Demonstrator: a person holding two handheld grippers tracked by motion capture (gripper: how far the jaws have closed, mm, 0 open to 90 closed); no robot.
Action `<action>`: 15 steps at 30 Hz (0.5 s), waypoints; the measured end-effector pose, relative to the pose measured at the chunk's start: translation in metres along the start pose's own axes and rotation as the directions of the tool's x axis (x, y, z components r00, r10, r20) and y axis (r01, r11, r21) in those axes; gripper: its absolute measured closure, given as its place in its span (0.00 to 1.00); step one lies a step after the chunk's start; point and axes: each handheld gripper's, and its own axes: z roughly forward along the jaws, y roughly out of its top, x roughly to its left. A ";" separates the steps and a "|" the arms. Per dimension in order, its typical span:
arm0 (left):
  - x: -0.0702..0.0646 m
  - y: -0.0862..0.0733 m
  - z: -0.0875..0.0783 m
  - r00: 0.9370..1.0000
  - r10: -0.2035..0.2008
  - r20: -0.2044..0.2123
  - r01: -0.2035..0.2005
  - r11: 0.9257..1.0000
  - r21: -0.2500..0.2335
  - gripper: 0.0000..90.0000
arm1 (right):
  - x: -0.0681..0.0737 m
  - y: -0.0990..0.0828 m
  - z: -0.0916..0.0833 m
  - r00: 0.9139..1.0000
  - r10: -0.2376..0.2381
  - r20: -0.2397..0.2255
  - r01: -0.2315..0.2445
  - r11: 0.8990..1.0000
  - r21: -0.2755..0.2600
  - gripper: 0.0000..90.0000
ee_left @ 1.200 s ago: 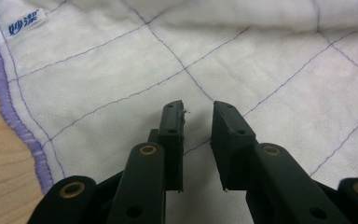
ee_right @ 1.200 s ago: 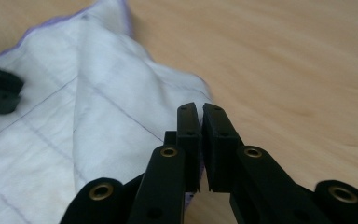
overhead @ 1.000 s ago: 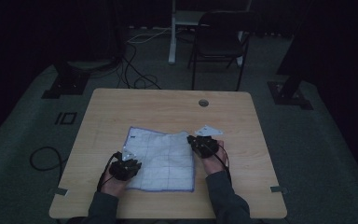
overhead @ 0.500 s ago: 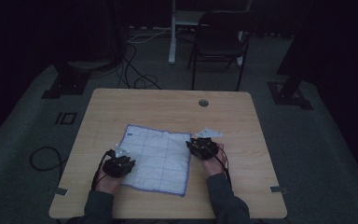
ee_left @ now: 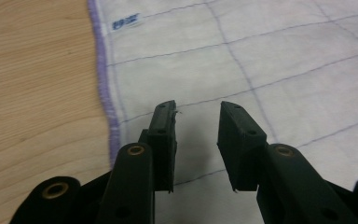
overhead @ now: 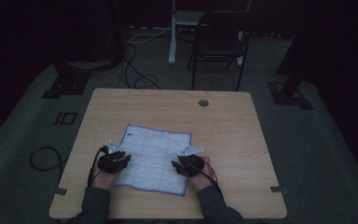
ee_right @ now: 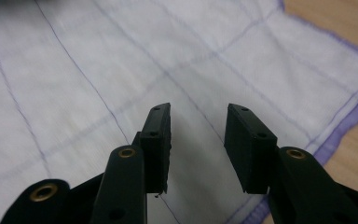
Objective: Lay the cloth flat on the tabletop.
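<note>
A white cloth (overhead: 154, 156) with thin blue grid lines and a purple hem lies spread flat on the wooden table (overhead: 223, 126). My left gripper (overhead: 122, 159) rests at the cloth's near left side. In the left gripper view its jaws (ee_left: 197, 126) stand open over the cloth (ee_left: 270, 56) beside the left hem, with a small blue label (ee_left: 125, 21) farther off. My right gripper (overhead: 179, 166) sits over the near right part. Its jaws (ee_right: 198, 135) are open above the cloth (ee_right: 88, 70) near the purple hem. Both pairs of jaws have just been opening, with nothing pinched between them.
A round cable hole (overhead: 203, 102) is set in the table's far side. Beyond the table stand a dark chair (overhead: 219, 44), a white desk leg (overhead: 172, 32) and black stand bases (overhead: 70, 79). Cables (overhead: 44, 156) trail on the floor at the left.
The right gripper has dropped and come back toward the person, onto the cloth's near right part. The left gripper has shifted slightly left. Both pairs of jaws stand wider apart.
</note>
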 end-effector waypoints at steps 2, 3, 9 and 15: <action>0.003 -0.002 0.001 1.000 -0.015 -0.003 0.015 1.000 -0.003 0.75 | -0.002 -0.004 0.002 1.000 -0.006 0.002 0.006 1.000 0.013 0.68; 0.005 -0.003 0.001 1.000 -0.021 -0.005 0.021 1.000 -0.002 0.75 | -0.004 -0.006 0.001 1.000 -0.001 -0.010 0.001 1.000 0.002 0.68; 0.011 -0.005 -0.001 0.999 -0.051 -0.007 0.051 0.999 -0.012 0.74 | -0.015 -0.011 -0.004 1.000 -0.002 0.014 0.001 1.000 0.006 0.68; 0.017 -0.006 -0.002 0.996 -0.087 0.006 0.087 0.996 -0.025 0.73 | -0.028 -0.016 -0.010 1.000 0.004 0.029 -0.004 1.000 0.006 0.68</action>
